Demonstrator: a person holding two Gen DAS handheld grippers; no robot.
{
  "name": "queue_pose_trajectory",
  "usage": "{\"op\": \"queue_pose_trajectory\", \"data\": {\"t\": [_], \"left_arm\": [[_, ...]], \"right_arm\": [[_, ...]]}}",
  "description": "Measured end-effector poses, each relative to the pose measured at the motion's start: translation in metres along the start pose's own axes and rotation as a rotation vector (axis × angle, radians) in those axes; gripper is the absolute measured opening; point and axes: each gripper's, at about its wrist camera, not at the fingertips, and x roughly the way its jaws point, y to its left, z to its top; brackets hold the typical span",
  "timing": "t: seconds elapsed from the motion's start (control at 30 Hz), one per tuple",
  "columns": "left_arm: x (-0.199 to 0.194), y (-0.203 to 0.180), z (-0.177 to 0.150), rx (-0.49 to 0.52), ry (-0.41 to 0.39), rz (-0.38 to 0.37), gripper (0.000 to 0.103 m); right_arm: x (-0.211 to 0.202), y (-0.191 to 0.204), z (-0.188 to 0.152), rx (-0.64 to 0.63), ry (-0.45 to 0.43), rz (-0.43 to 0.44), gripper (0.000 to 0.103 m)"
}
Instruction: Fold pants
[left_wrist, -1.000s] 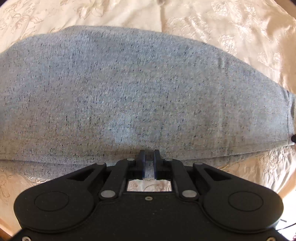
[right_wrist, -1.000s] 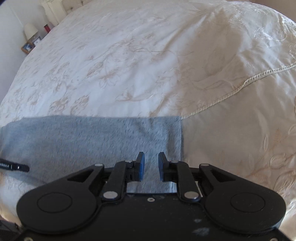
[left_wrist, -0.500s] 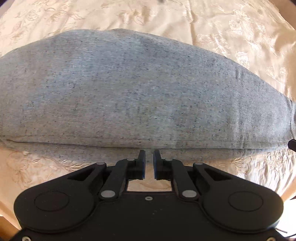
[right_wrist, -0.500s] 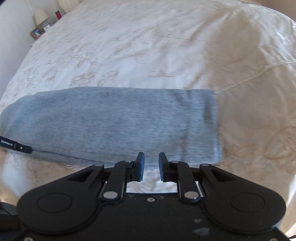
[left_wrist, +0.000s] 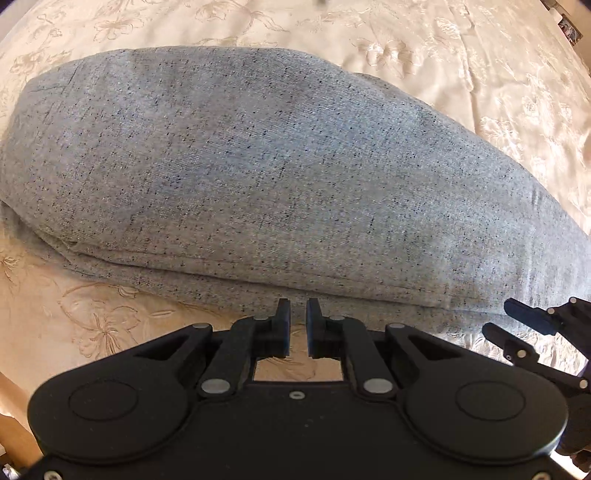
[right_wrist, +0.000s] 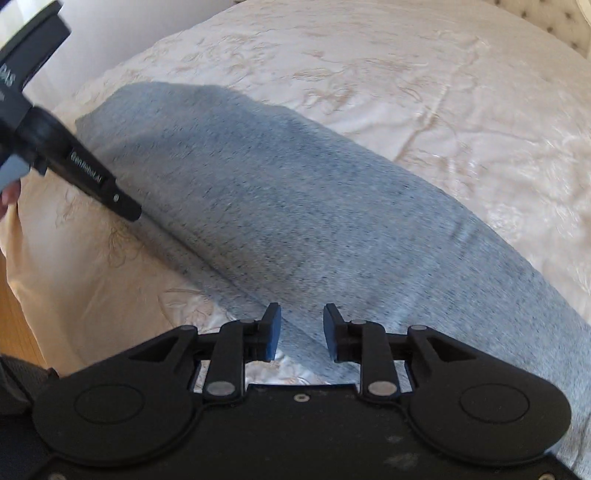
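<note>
Grey flecked pants (left_wrist: 277, 166) lie folded into a long band on a cream embroidered bedspread (left_wrist: 480, 74). My left gripper (left_wrist: 298, 306) hovers just off the band's near edge, its jaws a narrow gap apart with nothing between them. In the right wrist view the pants (right_wrist: 295, 221) run diagonally from upper left to lower right. My right gripper (right_wrist: 302, 314) hangs over their near edge, its jaws opening and clear of the cloth below them. The right gripper (left_wrist: 506, 321) also shows at the left view's right edge. A left gripper finger (right_wrist: 92, 173) reaches in by the band's far end.
The bedspread (right_wrist: 406, 74) spreads wide beyond the pants. The bed's edge and wooden floor (right_wrist: 14, 314) lie at the lower left. A tufted headboard (right_wrist: 554, 29) shows at the top right. A person's fingertip (right_wrist: 7, 199) is at the left edge.
The left gripper has drawn back off the pants' edge and slid along it. The right gripper swung across and rolled, so the pants now run diagonally, and its jaws widened.
</note>
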Motion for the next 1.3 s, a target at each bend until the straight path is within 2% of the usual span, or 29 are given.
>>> {"op": "queue_pose_trajectory", "data": {"t": [0.13,0.27,0.47,0.57,0.63,0.67,0.7,0.73,0.8,0.9,1.07,1.13,1.2,1.3], "left_arm": [[0.002,0.007,-0.002,0.023,0.01,-0.001,0.015],[-0.004,0.021,-0.002,0.038,0.019,-0.013,0.015],[-0.014,0.042,0.0,0.019,0.027,-0.033,0.015],[-0.016,0.048,-0.003,0.022,0.032,-0.031,0.015],[-0.004,0.04,0.003,0.02,0.033,-0.029,0.015],[-0.006,0.04,0.003,0.018,0.031,-0.03,0.015],[-0.01,0.041,0.002,0.016,0.025,-0.033,0.015],[-0.014,0.041,0.003,0.014,0.016,-0.038,0.015],[-0.025,0.045,0.004,0.013,-0.009,-0.053,0.015],[-0.032,0.046,0.011,0.011,-0.037,-0.054,0.015],[-0.024,0.05,0.028,-0.016,-0.063,-0.025,0.016],[-0.007,0.056,0.034,-0.055,-0.02,0.0,0.016],[0.017,0.067,0.032,-0.111,0.099,0.001,0.015],[0.04,0.088,0.018,-0.213,0.242,-0.05,0.015]], "right_arm": [[0.017,0.029,0.005,-0.145,0.042,-0.066,0.03],[0.03,0.042,0.009,-0.26,0.052,-0.156,0.03],[0.034,0.051,0.007,-0.4,0.08,-0.133,0.03],[0.039,0.061,-0.003,-0.52,0.071,-0.192,0.03],[0.044,0.062,-0.003,-0.54,0.061,-0.212,0.03],[0.044,0.06,-0.001,-0.522,0.056,-0.199,0.027],[0.042,0.056,0.001,-0.487,0.05,-0.156,0.01],[0.039,0.052,0.004,-0.446,0.046,-0.125,0.004],[0.032,0.048,0.003,-0.414,0.027,-0.094,0.004],[0.017,0.049,-0.008,-0.451,0.028,-0.031,0.004],[0.021,0.056,-0.02,-0.531,0.053,-0.028,0.004],[0.024,0.056,-0.016,-0.512,0.067,-0.029,0.004],[0.024,0.055,-0.013,-0.495,0.074,-0.025,0.005],[0.018,0.05,-0.009,-0.448,0.07,-0.003,0.006]]}}
